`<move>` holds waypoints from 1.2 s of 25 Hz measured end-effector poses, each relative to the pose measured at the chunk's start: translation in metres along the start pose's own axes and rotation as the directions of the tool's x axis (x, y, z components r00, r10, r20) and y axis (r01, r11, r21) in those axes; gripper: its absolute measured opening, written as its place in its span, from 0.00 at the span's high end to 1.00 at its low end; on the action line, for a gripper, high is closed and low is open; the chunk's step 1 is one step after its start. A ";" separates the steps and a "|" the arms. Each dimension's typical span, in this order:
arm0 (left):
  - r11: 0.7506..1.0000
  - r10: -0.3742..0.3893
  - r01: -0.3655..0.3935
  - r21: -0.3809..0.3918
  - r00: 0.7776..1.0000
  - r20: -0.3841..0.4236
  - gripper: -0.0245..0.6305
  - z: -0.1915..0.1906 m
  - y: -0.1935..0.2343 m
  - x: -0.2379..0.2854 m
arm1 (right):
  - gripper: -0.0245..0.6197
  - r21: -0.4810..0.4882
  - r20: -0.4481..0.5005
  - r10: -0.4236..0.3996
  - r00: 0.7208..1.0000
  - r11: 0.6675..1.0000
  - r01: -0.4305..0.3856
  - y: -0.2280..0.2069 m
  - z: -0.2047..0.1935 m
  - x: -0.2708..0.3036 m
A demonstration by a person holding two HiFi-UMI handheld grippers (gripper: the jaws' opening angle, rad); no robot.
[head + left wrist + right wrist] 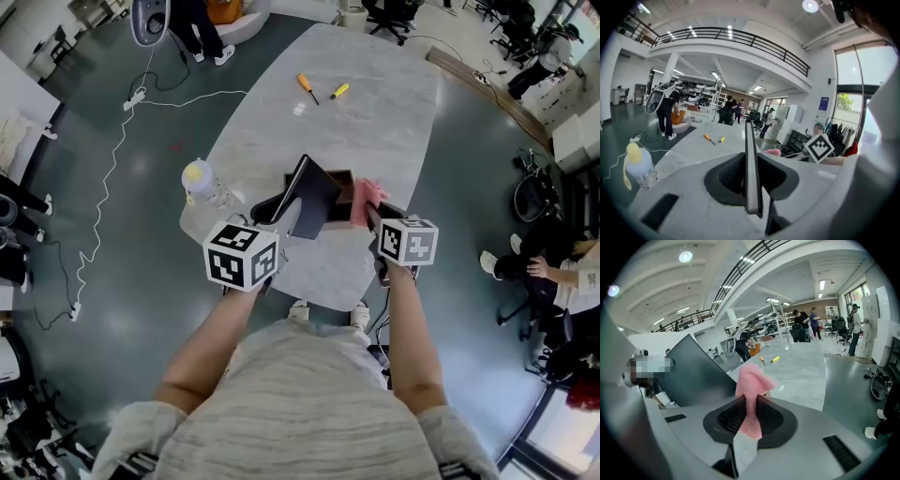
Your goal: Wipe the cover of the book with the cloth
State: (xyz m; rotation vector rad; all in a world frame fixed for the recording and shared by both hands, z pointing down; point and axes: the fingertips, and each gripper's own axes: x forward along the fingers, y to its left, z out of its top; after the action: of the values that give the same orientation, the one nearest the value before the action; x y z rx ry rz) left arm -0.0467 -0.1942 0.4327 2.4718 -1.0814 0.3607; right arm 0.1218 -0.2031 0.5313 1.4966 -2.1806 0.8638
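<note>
Over the near end of the marble table (pixel 375 112) I hold both tongs. The L gripper (pixel 749 180) is closed to a narrow gap on the book (pixel 749 140): its pads press the book's edge from both sides. The book stands tilted on edge, w/ the dark cover (pixel 696 373) facing toward the R side. The R gripper (pixel 751 418) is nearly shut on the pink cloth (pixel 753 378). The cloth is pinched between the pads, and a bunch of it sticks up beyond the tips. In the head view the cloth sits just beside the cover, at its right (touching or not, I cannot tell). Farther along the table lie an orange screwdriver (pixel 307 87) and a yellow screwdriver (pixel 338 91), close together and well apart from the book. A plastic bottle (pixel 202 181) w/ a yellow cap stands at the table's left edge, near the L gripper.
</note>
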 end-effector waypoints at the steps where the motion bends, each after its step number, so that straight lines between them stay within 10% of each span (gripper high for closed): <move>1: 0.999 -0.003 0.003 0.043 1.000 0.002 0.84 0.007 -0.001 0.002 | 0.87 0.002 0.018 0.000 1.000 1.000 0.000 -0.003 0.009 -0.004; 6: 0.948 -0.047 0.046 0.315 0.999 -0.002 0.84 0.035 -0.015 0.022 | 0.87 0.003 0.076 -0.005 0.997 1.000 0.005 -0.010 0.034 -0.018; 12: 0.684 -0.056 0.100 0.722 0.995 -0.084 0.84 0.016 -0.035 0.049 | 0.87 -0.009 0.109 -0.016 0.994 1.000 0.017 -0.020 0.053 -0.030; 14: 0.614 -0.068 0.132 0.778 0.991 -0.115 0.84 0.001 -0.039 0.053 | 0.87 -0.027 0.118 -0.016 0.993 0.999 0.019 -0.022 0.060 -0.034; 20: 0.533 -0.165 0.242 0.811 0.970 -0.181 0.84 -0.030 -0.050 0.045 | 0.87 -0.214 0.094 0.134 0.986 0.970 -0.112 0.003 0.092 -0.033; 24: 0.461 -0.224 0.302 0.834 0.949 -0.220 0.84 -0.043 -0.060 0.035 | 0.87 -0.460 -0.048 0.308 0.950 0.837 -0.295 0.041 0.097 -0.032; 30: 0.434 -0.239 0.314 0.844 0.944 -0.228 0.84 -0.061 -0.062 0.024 | 0.87 -0.618 -0.417 0.428 0.801 0.513 -0.596 0.082 0.074 -0.038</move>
State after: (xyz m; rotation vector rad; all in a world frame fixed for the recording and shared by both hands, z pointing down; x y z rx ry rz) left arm 0.0112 -0.1424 0.4789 3.4137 -0.4117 1.1375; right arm 0.0639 -0.2049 0.4299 0.3235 -2.3890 0.1774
